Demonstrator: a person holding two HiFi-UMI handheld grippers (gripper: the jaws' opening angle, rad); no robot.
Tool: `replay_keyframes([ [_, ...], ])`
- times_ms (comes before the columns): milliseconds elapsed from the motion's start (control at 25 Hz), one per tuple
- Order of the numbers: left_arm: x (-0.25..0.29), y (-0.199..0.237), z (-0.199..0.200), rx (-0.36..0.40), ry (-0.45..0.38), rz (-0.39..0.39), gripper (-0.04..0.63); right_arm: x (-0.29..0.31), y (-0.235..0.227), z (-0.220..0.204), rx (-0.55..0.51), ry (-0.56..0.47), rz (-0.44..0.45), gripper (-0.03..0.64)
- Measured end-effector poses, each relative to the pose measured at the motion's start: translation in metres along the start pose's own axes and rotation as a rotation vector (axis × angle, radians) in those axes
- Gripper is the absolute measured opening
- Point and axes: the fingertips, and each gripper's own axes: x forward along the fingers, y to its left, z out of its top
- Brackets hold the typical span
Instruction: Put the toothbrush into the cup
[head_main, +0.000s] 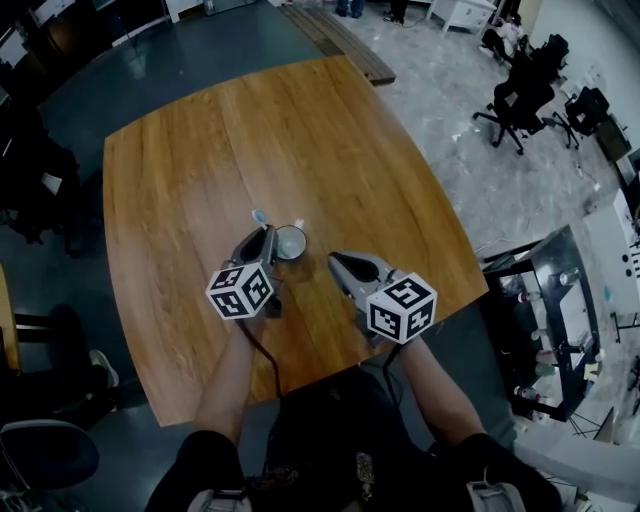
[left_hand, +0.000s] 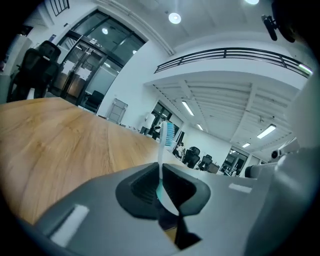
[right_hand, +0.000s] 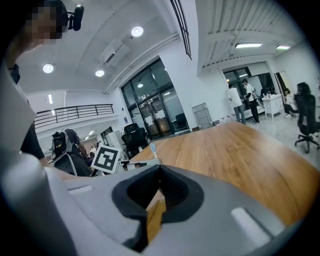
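Left gripper view shows the left gripper (left_hand: 160, 169) clamped on the toothbrush (left_hand: 165, 136) just beside the cup (head_main: 291, 242), while the right gripper (right_hand: 159, 172) stands closed on nothing.

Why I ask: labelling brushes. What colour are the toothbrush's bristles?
Light blue bristles on the thin white plastic toothbrush, clearest in the left gripper view.

Table (head_main: 200, 180) under both tongs was wood, smooth, with a satin sheen and visible grain. Toothbrush (left_hand: 162, 150) was glossy white plastic with blue bristles. The left gripper (left_hand: 161, 169) clamping it was matt grey plastic; pads (left_hand: 141, 189) were black and ribbed. Cup (head_main: 291, 242) just ahead had a shiny rim.
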Motion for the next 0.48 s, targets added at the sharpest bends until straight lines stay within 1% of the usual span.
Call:
replay_keyframes([
  [160, 0.002, -0.001, 0.001, -0.001, -0.02, 0.022, 0.031, -0.002, -0.005, 0.0, -0.004, 0.016, 0.009, 0.003],
  [280, 0.003, 0.002, -0.006, -0.003, 0.004, 0.04, 0.044, 0.001, -0.005, -0.002, -0.003, 0.024, 0.021, 0.002],
  [480, 0.0, 0.002, -0.018, -0.003, 0.057, 0.04, 0.12, 0.007, -0.001, 0.001, -0.01, 0.021, 0.043, 0.003],
])
